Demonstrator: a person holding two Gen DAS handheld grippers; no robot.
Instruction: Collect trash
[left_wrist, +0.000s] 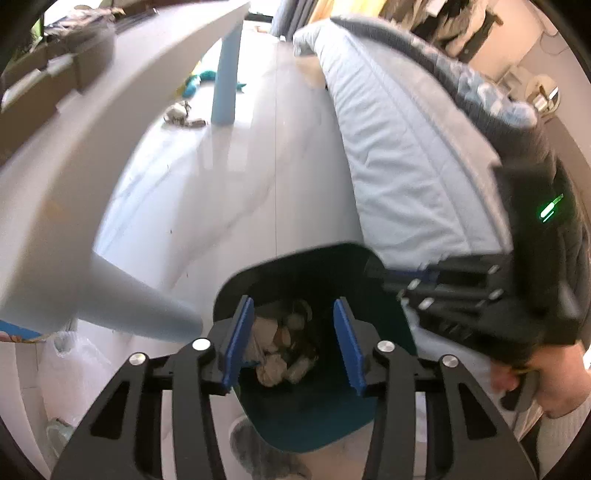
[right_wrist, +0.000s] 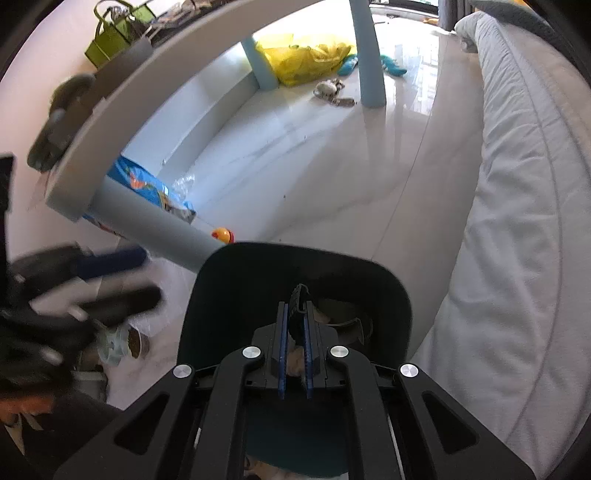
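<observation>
A dark teal bin (left_wrist: 295, 254) stands on the white floor beside the bed, with crumpled paper trash (left_wrist: 280, 339) lying inside it. My left gripper (left_wrist: 293, 301) hangs open above the bin's mouth with nothing between its blue pads. It shows blurred at the left of the right wrist view (right_wrist: 151, 275). My right gripper (right_wrist: 295, 304) is shut on a small dark ribbed scrap (right_wrist: 298, 293) directly over the bin (right_wrist: 295, 251). In the left wrist view the right gripper (left_wrist: 384, 275) reaches in from the right, held by a person's hand (left_wrist: 506, 380).
A bed with a pale quilt (right_wrist: 517, 221) runs along the right. At the left stands a white table (right_wrist: 122, 99) with light blue legs (right_wrist: 369, 74). Under it lie a yellow bag (right_wrist: 303, 59), a blue packet (right_wrist: 155, 188), an orange toy (right_wrist: 221, 234) and scraps (right_wrist: 332, 92).
</observation>
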